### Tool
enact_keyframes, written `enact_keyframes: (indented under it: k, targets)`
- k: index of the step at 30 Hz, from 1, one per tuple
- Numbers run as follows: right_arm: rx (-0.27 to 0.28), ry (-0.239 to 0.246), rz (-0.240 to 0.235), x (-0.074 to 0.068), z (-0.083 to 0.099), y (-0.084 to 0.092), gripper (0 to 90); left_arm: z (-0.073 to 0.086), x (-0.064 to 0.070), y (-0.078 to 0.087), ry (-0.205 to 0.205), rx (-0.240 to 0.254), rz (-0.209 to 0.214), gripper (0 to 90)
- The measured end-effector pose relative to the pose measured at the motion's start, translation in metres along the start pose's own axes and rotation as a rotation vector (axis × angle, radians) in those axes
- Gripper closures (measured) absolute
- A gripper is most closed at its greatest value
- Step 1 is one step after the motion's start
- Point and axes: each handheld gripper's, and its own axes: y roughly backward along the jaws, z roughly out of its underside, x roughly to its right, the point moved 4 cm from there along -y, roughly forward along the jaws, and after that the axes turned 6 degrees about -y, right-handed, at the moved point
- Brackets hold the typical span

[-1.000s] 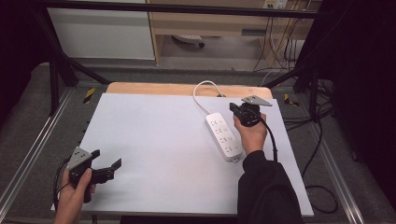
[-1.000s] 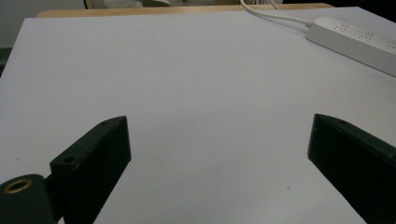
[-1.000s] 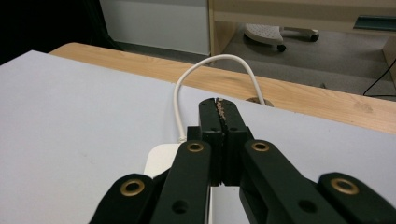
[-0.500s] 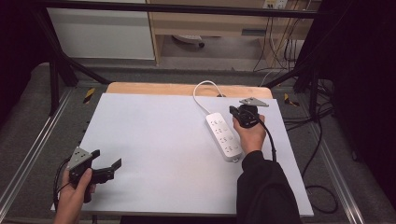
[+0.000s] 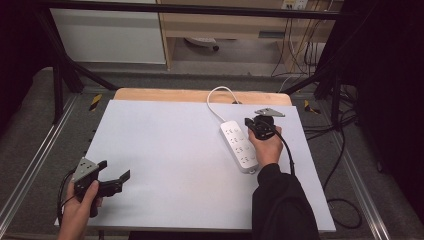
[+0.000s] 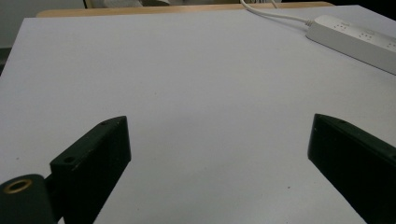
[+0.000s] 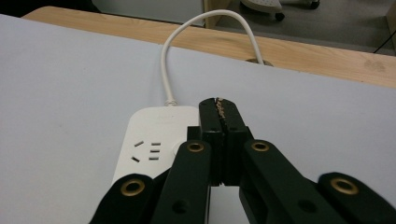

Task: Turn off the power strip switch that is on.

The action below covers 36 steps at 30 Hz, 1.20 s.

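Long white power strip (image 5: 241, 145) with looping cord, right of centre; clenched right gripper (image 7: 219, 114) above it, left gripper (image 6: 219, 154) released.

The high view looked forward and down over the whole table (image 5: 165, 150). The left gripper view sat low at the near-left corner, facing across; the right gripper view hung close above the power strip (image 7: 154, 140), which all three shared.

Wide bare white tabletop (image 5: 165, 145) at left and centre; power strip (image 5: 240, 146) and cord (image 5: 216, 100) at right.
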Motion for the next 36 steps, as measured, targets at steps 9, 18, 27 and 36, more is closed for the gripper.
enact_keyframes:
  k: [9,18,27,36]
  targets:
    - [-0.034,0.005,0.006,-0.001,0.006,-0.005,90.0,0.000,0.000,0.000,-0.003,-0.003,0.001,5.9]
    - [-0.050,0.007,0.002,-0.003,0.013,-0.004,90.0,0.000,0.000,0.000,-0.005,-0.003,0.000,5.9]
    - [-0.072,-0.003,-0.014,-0.004,0.027,-0.001,90.0,0.001,0.000,0.000,-0.007,-0.008,-0.002,5.9]
    - [-0.073,-0.002,-0.023,-0.008,0.034,0.001,90.0,0.001,0.001,-0.001,-0.010,-0.011,-0.002,5.9]
